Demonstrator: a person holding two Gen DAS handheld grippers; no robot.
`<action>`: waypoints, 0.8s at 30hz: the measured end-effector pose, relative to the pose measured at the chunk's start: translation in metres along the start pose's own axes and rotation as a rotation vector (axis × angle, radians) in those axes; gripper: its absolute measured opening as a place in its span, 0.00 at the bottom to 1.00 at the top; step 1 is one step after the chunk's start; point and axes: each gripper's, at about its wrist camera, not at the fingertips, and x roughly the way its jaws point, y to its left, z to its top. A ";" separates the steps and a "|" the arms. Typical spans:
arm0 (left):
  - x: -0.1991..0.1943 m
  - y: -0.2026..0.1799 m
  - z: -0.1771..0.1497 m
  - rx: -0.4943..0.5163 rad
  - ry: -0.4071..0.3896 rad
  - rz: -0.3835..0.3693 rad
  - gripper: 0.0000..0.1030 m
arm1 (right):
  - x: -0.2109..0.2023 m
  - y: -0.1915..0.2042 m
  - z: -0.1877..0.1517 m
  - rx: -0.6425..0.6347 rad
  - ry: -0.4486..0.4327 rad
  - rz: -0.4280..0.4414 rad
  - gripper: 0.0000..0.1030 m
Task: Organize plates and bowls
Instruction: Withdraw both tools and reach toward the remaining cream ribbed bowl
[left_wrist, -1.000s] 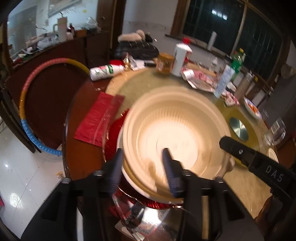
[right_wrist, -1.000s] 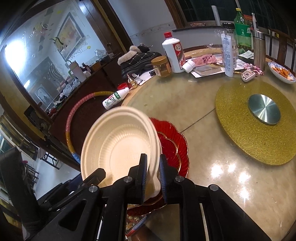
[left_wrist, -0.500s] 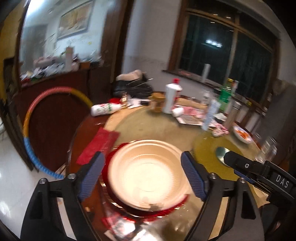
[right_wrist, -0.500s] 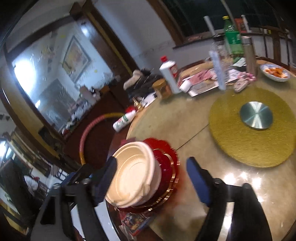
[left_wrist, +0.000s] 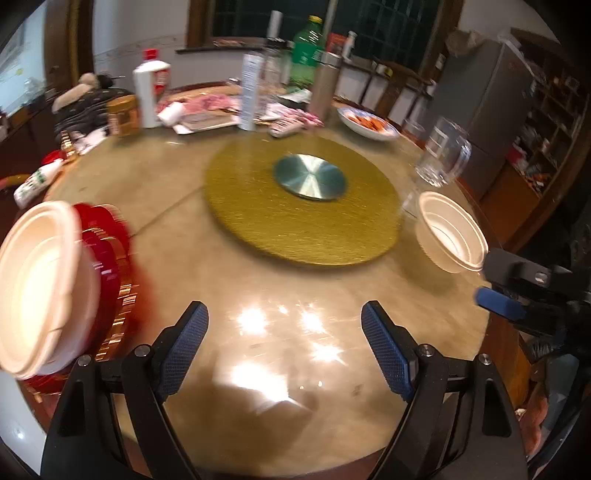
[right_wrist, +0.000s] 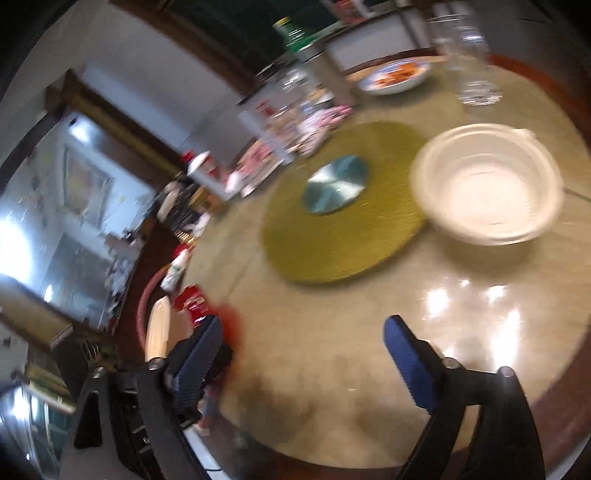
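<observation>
Two claws hang over the desk (left_wrist: 280, 295), the left claw (left_wrist: 284, 347) and the right claw (right_wrist: 303, 358) both spread wide, gripping nothing. One white bowl (left_wrist: 40, 284) sits on red plates (left_wrist: 110, 258) at the desk's left edge; another bowl (right_wrist: 487, 192) stands by the right edge, touching the gold mat (left_wrist: 301, 206).
</observation>
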 end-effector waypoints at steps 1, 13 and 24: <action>0.002 -0.009 0.002 0.010 0.003 -0.001 0.83 | -0.008 -0.011 0.004 0.008 -0.013 -0.017 0.99; 0.061 -0.122 0.040 0.123 0.045 -0.081 0.83 | -0.041 -0.131 0.060 0.219 -0.095 -0.169 0.99; 0.107 -0.159 0.053 0.095 0.092 -0.069 0.83 | -0.005 -0.166 0.081 0.268 -0.059 -0.190 0.62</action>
